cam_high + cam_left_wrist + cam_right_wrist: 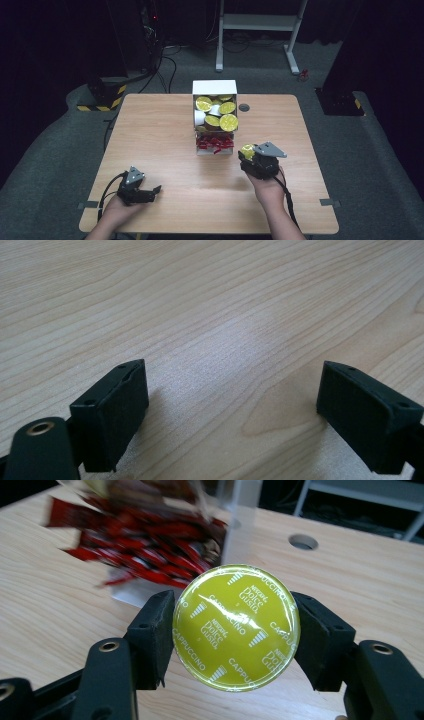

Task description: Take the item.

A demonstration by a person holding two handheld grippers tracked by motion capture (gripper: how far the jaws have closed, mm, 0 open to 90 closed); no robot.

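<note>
My right gripper (235,630) is shut on a coffee capsule (236,627) with a yellow-green foil lid; its pads press the capsule's two sides. In the high view the same capsule (247,150) shows at the front of the right gripper (252,159), just right of the white box (215,88). That box holds several more yellow-lidded capsules (228,122), with red sachets (215,143) in its near compartment. My left gripper (150,192) rests low near the table's front left, open, with only bare wood between its fingers (112,415).
The wooden table (160,130) has a round cable hole (244,107) right of the box. Beyond the far edge a white metal frame (257,22) stands on grey floor, and cables lie at the back left. The red sachets (145,535) lie just beyond the held capsule.
</note>
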